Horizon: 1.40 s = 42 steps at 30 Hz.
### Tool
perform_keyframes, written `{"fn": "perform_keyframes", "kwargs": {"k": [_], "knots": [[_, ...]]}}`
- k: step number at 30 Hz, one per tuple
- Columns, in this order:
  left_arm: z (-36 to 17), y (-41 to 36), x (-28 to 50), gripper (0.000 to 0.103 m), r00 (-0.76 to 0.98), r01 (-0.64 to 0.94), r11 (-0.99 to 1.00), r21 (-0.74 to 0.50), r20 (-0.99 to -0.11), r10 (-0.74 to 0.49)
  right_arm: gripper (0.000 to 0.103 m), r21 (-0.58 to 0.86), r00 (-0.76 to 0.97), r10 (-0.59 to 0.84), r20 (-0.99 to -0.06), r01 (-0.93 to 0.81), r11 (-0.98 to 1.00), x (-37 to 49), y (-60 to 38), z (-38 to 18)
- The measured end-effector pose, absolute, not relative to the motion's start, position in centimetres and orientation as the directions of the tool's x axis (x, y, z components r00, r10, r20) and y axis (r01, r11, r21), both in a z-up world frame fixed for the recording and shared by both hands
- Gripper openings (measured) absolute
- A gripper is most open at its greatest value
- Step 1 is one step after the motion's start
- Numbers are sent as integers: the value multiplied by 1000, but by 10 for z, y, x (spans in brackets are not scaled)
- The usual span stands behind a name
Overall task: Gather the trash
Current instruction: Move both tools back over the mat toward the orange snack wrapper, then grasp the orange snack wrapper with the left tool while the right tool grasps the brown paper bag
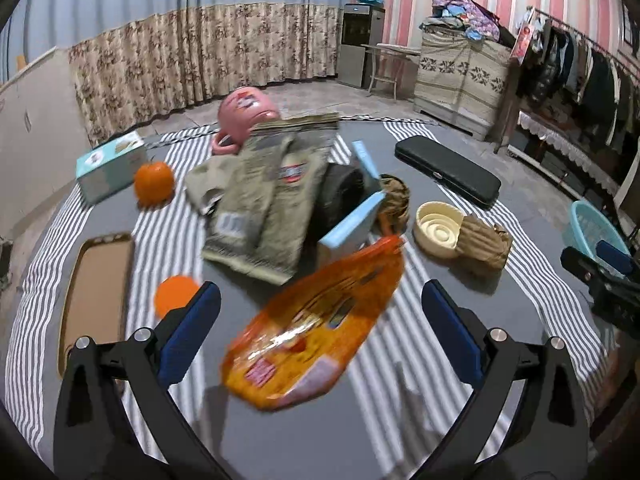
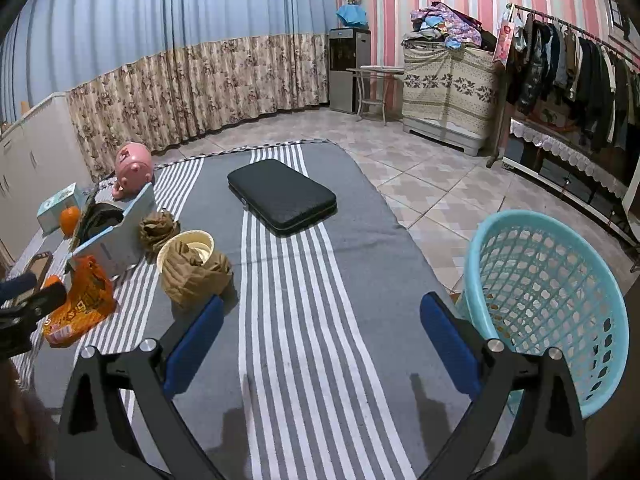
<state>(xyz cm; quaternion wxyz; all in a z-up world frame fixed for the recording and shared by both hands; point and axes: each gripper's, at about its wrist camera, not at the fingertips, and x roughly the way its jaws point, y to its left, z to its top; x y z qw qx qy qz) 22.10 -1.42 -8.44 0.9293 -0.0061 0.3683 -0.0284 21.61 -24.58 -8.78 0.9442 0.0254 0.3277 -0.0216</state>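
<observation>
An orange snack wrapper (image 1: 316, 328) lies on the striped cloth between the wide-open fingers of my left gripper (image 1: 320, 320); it also shows in the right wrist view (image 2: 80, 300). A grey-green empty bag (image 1: 264, 196) lies beyond it. Crumpled brown paper (image 1: 486, 242) leans on a cream bowl (image 1: 438, 230); another brown wad (image 1: 396, 196) sits behind. My right gripper (image 2: 322, 332) is open and empty over the cloth. The turquoise basket (image 2: 548, 300) stands just to its right, off the cloth. The left gripper (image 2: 24, 304) shows at the right view's left edge.
On the cloth: a black case (image 2: 282, 196), a pink pig jar (image 1: 244, 114), an orange fruit (image 1: 154, 182), a teal box (image 1: 112, 166), a light blue open box (image 1: 352, 216), a brown tray (image 1: 96, 296), an orange disc (image 1: 176, 294). Tiled floor, cabinet and clothes rack lie beyond.
</observation>
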Motion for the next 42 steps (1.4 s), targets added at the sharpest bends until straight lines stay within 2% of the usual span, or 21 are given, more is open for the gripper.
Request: {"fn": "perform_keyframes", "kwargs": {"k": [5, 7, 9, 12, 16, 18, 19, 21, 27, 34, 42], "knots": [[-93, -40, 240, 97, 704, 24, 999, 22, -711, -1, 96, 46, 781, -24, -624, 67, 997, 219, -251, -87], [-96, -43, 245, 94, 694, 0, 999, 42, -720, 31, 96, 56, 782, -20, -623, 70, 996, 220, -253, -87], [-100, -41, 255, 83, 664, -17, 999, 32, -747, 35, 96, 60, 782, -20, -622, 74, 995, 221, -255, -87], [-107, -31, 259, 73, 629, -28, 999, -19, -777, 2, 96, 64, 783, -20, -622, 76, 995, 222, -256, -87], [-107, -18, 253, 58, 621, -15, 996, -83, -782, -56, 96, 63, 782, -19, -623, 74, 995, 222, -257, -87], [-106, -15, 250, 44, 619, 0, 996, -84, -782, -66, 96, 61, 779, -16, -627, 69, 996, 224, -255, -88], [-105, -13, 247, 40, 618, 9, 996, -87, -783, -74, 96, 61, 778, -13, -628, 66, 996, 224, -254, -89], [-105, -8, 243, 23, 618, 25, 994, -105, -780, -98, 96, 59, 777, -5, -629, 55, 997, 225, -249, -91], [-95, 7, 225, 14, 643, 59, 991, -117, -755, -128, 96, 33, 768, 19, -640, 3, 999, 228, -225, -97], [-78, 21, 207, 10, 680, 83, 995, -54, -727, -96, 96, 33, 750, 71, -657, -65, 997, 237, -196, -98], [-58, 60, 197, 9, 703, 73, 995, -67, -704, -99, 94, -17, 698, 90, -710, -144, 989, 263, -168, -108]]}}
